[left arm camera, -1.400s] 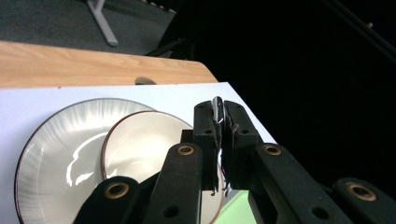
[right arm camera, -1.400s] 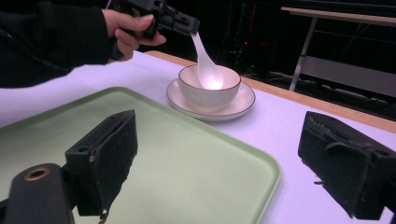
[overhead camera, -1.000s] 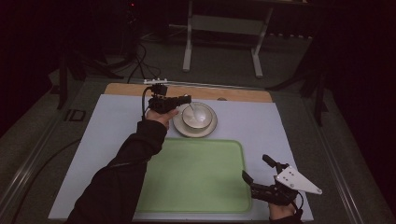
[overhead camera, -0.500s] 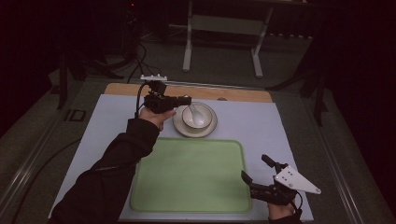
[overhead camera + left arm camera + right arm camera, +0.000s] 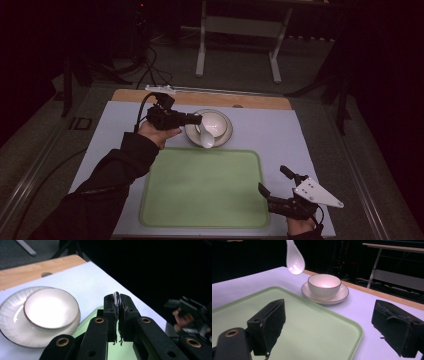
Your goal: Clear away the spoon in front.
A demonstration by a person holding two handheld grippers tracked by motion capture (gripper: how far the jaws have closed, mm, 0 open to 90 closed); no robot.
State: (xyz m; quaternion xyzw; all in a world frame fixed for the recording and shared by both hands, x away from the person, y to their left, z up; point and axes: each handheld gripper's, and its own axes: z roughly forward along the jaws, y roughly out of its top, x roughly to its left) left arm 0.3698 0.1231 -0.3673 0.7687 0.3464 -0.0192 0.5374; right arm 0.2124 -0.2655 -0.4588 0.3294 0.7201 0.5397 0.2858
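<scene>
The left gripper [image 5: 197, 119] has its fingers pinched on a spoon [image 5: 206, 138], which hangs handle-up beside the bowl [image 5: 214, 124], just past the tray's [image 5: 202, 187] far edge. The right gripper [image 5: 272, 186] waits with fingers wide at the tray's near right corner.

Left tongs [image 5: 196, 119] clamped, right tongs [image 5: 272, 181] agape

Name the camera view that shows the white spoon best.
Right gripper view: the spoon hangs bowl-down, large and well lit. High view shows it small by the left gripper; left gripper view shows just its handle's edge.
</scene>
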